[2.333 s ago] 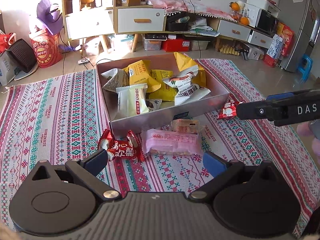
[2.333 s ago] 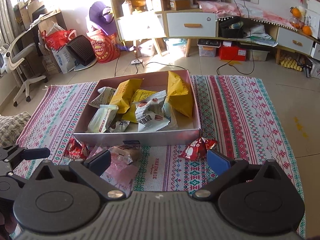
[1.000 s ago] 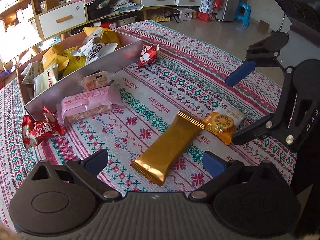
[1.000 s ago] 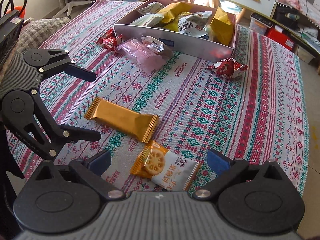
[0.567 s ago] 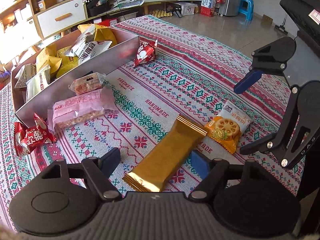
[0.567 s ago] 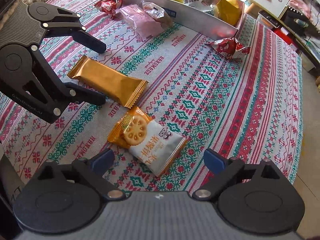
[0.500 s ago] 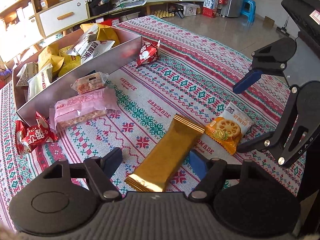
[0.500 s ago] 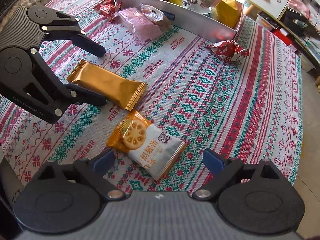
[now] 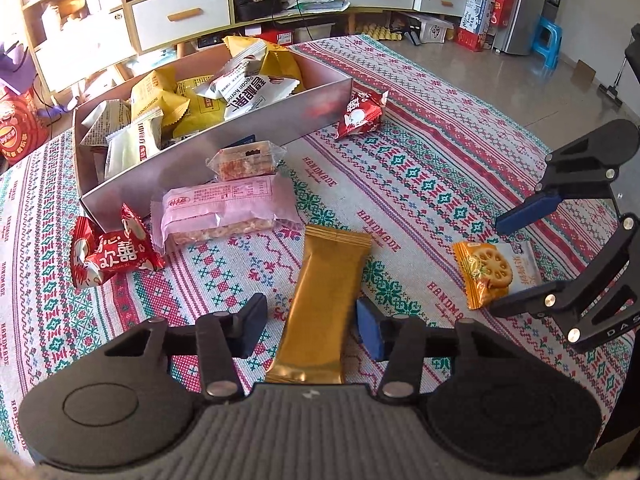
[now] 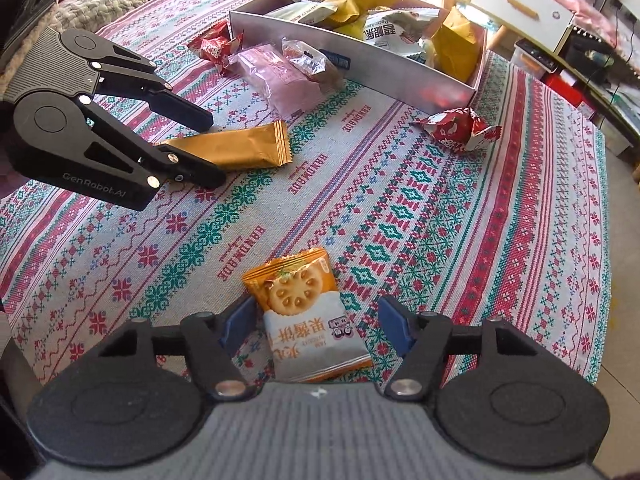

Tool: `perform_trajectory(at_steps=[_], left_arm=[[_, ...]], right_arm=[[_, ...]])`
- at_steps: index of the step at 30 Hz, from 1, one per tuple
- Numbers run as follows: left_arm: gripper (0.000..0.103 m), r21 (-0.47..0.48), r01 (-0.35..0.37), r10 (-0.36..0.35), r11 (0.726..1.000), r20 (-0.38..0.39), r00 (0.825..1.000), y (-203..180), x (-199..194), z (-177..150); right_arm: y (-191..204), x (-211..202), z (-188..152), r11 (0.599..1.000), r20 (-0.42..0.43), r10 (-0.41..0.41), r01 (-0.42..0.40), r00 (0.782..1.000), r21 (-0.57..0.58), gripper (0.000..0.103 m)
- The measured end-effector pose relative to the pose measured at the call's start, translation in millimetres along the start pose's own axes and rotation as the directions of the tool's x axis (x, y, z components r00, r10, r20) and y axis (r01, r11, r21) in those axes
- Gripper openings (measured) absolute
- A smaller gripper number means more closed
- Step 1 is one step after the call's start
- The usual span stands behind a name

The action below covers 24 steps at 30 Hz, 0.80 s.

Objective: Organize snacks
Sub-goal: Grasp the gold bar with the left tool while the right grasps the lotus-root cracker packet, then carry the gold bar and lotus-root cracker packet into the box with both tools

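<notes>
Snacks lie loose on the patterned cloth [image 9: 432,168], near the box [image 9: 208,152] that already has many packets in it. A second ago both claws stood wide above two of them; now each has its jaws closing around one. The left gripper [image 9: 308,320] straddles the gold bar [image 9: 324,292]: its right pad is at the wrapper's edge, its left pad still apart. The right gripper [image 10: 316,324] frames the biscuit packet [image 10: 308,320], left pad just touching, right pad clear. Neither packet is lifted yet; both grasps look about to complete, ready for carrying to the box.
</notes>
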<state>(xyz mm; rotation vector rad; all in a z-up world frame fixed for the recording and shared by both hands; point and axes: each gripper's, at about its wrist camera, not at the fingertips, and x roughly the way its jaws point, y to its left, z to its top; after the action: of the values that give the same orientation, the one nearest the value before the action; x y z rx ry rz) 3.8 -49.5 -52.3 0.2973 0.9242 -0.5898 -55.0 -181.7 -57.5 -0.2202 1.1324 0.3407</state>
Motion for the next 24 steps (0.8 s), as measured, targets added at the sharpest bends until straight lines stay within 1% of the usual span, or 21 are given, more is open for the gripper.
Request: perform_trajectory(at_steps=[2,9,13,18,24], left_arm=[[0.053,-0.004,-0.003,0.003,1.0,-0.003,1.0,1,0,1],[0.048,-0.019,-0.006,0.006,1.0,-0.011,1.0,3,-1,1],[0.041,-0.029,-0.004,0.004,1.0,-0.011,1.0,3,-2,2],[0.038,-0.025,0.006,-0.007,1.0,-0.013,1.0,2,-4,1],[0.037,-0.034,0.017,-0.018,0.999,-0.015,1.0,3,-7,1]], right_arm=[[0,0,0,1.0,-0.001,0.01,-0.01,1.0,0.006,0.056],[6,-1,3,1.0,0.002,0.027,-0.027,1.0,0.001,0.039],[9,-1,6,1.0,0.007,0.02,-0.02,1.0,0.001,0.037],[8,-1,9,1.0,0.014,0.017,-0.017,1.0,0.022,0.036],[3,-2,12,0.998,0.029,0.005,-0.007,1.0,0.059,0.036]])
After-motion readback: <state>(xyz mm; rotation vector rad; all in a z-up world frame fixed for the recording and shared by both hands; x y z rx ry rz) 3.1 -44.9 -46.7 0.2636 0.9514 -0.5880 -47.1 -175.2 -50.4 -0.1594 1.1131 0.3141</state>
